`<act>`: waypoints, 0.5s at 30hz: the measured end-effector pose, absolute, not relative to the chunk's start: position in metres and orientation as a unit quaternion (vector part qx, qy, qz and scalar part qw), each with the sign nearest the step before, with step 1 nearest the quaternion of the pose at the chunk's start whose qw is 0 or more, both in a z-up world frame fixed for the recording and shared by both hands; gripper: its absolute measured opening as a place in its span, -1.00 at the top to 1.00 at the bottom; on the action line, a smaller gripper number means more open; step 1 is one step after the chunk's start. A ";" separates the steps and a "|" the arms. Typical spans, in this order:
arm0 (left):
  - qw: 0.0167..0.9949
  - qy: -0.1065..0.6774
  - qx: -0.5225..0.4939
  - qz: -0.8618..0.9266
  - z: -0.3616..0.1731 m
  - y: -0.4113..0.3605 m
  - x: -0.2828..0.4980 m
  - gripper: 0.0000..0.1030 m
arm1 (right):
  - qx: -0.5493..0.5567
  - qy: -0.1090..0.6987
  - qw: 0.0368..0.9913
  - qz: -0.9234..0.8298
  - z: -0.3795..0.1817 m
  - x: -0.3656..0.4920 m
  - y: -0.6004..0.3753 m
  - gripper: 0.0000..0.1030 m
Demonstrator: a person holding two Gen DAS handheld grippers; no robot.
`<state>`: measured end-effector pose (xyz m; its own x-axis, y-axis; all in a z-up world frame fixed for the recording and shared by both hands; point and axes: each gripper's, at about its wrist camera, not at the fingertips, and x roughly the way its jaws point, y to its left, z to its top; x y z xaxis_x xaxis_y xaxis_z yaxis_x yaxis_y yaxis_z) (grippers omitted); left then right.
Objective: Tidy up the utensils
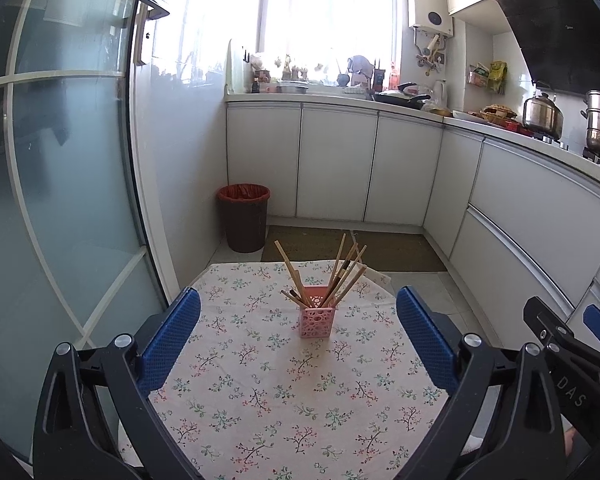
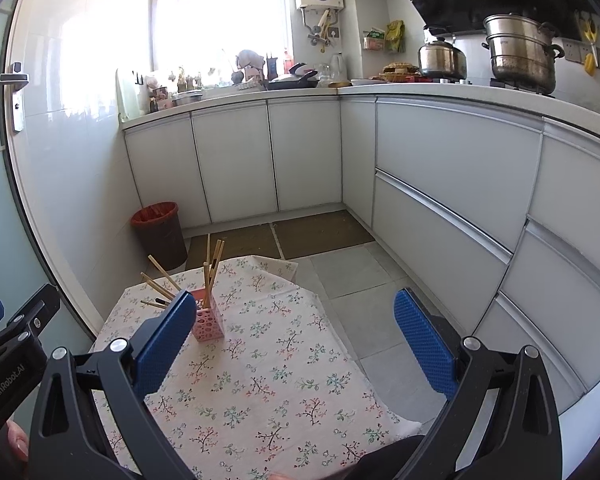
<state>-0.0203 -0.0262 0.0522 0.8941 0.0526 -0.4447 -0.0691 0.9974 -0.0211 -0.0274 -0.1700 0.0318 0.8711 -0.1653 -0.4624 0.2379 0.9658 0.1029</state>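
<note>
A small table covered with a floral cloth (image 1: 260, 380) stands in the kitchen, and on it a pink perforated holder (image 1: 317, 311) sits upright toward the far edge, roughly midway between the left and right edges; a bunch of wooden chopsticks (image 1: 342, 270) stands in it, fanned out, some leaning left and more leaning right, their tips well above the rim; nothing else lies on the cloth.

The left gripper (image 1: 298, 350) hangs over the near part of the table with its blue-padded jaws spread wide and nothing between them; the holder shows in the gap, farther off and untouched. The right gripper (image 2: 296, 346) is beside it toward the right edge of the table, likewise released and wide apart, grasping nothing; from its own camera the left pad overlaps the holder (image 2: 207, 319), but the holder is beyond it, not clasped; the chopsticks (image 2: 210, 276) rise above that pad.

Beyond the far edge of the table a brown bin with a red liner (image 1: 245, 216) stands on the floor in the corner by the white cabinets (image 1: 336, 164); on the counter along the right wall sit a steel kettle (image 2: 442, 58) and a stacked steel pot (image 2: 522, 52); a fingertip shows at the lower left of the right wrist view (image 2: 18, 440).
</note>
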 end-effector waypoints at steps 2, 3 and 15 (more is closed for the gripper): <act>0.974 0.224 -0.011 0.029 0.052 -0.029 -0.022 -0.79 | 0.079 0.232 0.964 -0.104 0.031 -0.027 -0.170 -0.87; 0.975 0.221 -0.009 0.028 0.053 -0.030 -0.022 -0.78 | 0.079 0.232 0.964 -0.104 0.031 -0.027 -0.171 -0.87; 0.975 0.217 -0.033 0.033 0.058 -0.023 -0.024 -0.86 | 0.084 0.236 0.962 -0.106 0.028 -0.026 -0.172 -0.87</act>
